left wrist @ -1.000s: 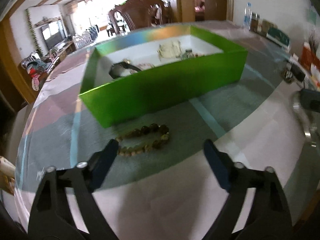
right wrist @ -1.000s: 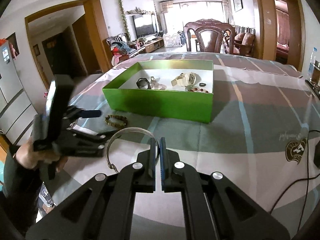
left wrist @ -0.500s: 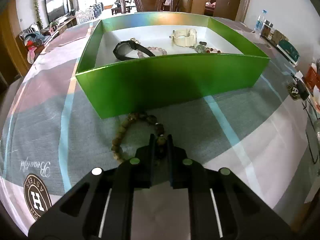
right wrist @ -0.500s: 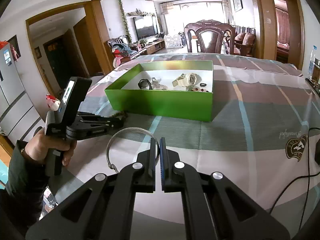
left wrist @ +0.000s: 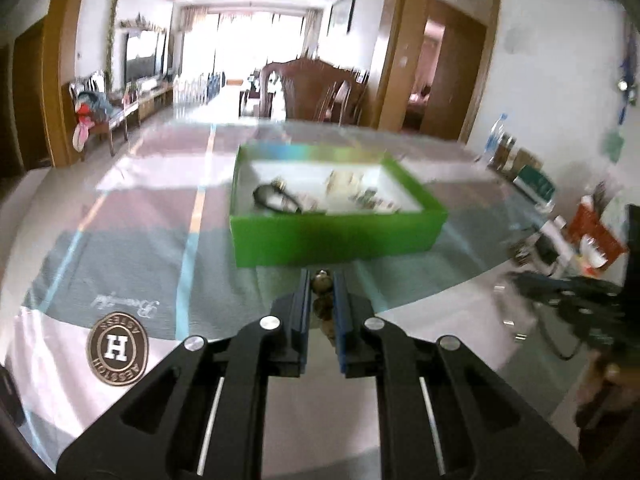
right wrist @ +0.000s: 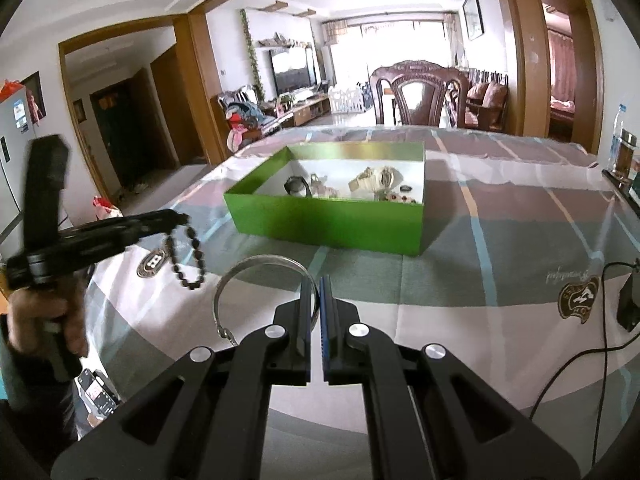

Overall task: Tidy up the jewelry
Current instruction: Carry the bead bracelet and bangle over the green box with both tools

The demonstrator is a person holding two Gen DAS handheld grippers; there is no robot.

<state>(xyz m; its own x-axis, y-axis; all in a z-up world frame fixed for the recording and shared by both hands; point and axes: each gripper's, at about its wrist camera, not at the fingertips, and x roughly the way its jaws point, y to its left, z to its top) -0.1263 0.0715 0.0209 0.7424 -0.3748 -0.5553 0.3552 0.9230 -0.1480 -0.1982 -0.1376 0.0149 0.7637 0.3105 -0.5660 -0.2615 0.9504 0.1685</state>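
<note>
A second ago the left tongs [left wrist: 322, 280] stand wide open over the bead bracelet [right wrist: 187, 256], which lies flat on the counter [right wrist: 500, 248] just in front of the green box [right wrist: 332, 222]. Now their jaws have just been closing and are clamped on the beads. The bracelet is off the counter, dangling as a loop from the tips in the right wrist view. The left hand [right wrist: 44, 312] is higher and further back from the box, so the box looks smaller in the left view.
</note>
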